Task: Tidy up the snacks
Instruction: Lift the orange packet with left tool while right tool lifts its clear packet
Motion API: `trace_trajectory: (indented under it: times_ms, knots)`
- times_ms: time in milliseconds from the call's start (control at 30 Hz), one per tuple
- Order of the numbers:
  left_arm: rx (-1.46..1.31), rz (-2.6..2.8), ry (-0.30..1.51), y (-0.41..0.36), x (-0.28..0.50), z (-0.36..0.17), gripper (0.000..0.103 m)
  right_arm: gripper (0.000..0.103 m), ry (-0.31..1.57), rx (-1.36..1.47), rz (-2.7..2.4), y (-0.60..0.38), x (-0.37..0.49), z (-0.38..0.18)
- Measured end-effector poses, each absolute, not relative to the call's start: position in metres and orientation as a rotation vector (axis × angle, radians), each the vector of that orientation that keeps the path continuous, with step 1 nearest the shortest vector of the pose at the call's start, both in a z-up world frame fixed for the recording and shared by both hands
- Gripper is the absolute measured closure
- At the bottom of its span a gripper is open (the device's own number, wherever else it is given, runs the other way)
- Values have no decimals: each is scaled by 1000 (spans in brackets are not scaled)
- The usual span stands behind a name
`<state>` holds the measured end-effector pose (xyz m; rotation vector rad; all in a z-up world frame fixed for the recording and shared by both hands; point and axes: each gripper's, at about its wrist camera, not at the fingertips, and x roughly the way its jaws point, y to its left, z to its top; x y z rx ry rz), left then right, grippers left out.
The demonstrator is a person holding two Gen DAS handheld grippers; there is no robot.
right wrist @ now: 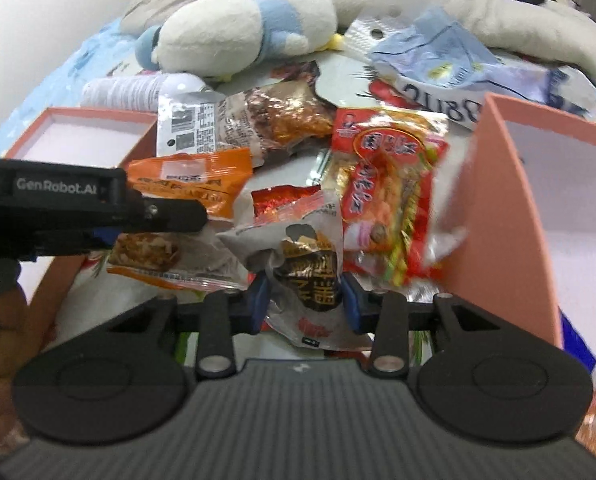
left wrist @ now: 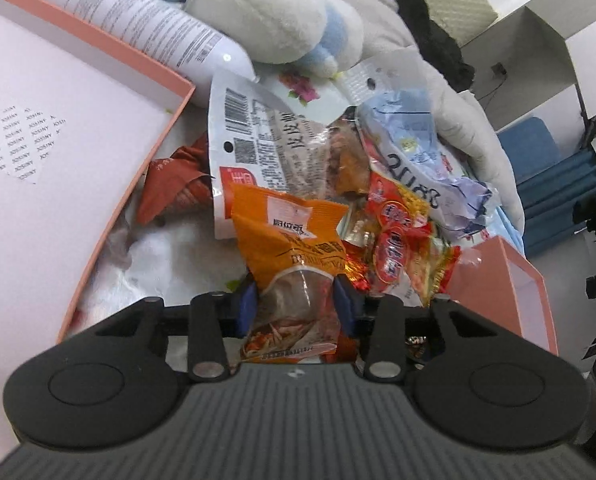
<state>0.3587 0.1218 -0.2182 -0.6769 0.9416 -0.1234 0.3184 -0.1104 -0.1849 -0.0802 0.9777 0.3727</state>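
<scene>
A heap of snack packets lies on a bed between two pink boxes. My left gripper is shut on the clear lower end of an orange packet, with a blue pad against each side. The right wrist view shows one of its fingers lying across that orange packet. My right gripper is shut on a crumpled black-and-gold packet. A red packet leans just right of it. Farther back lie a silver packet with a barcode and a pale blue bag.
An open pink box lies at the left and another pink box stands at the right. A white and blue plush toy, a white bottle and grey bedding lie behind. A person's hand holds the left gripper.
</scene>
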Motion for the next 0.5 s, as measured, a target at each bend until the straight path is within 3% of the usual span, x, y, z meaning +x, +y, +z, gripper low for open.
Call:
trace_trajectory:
  times_ms: [500]
  knots:
    - [-536, -57, 882, 104, 247, -135, 59, 63, 871, 44, 343, -140, 223, -122]
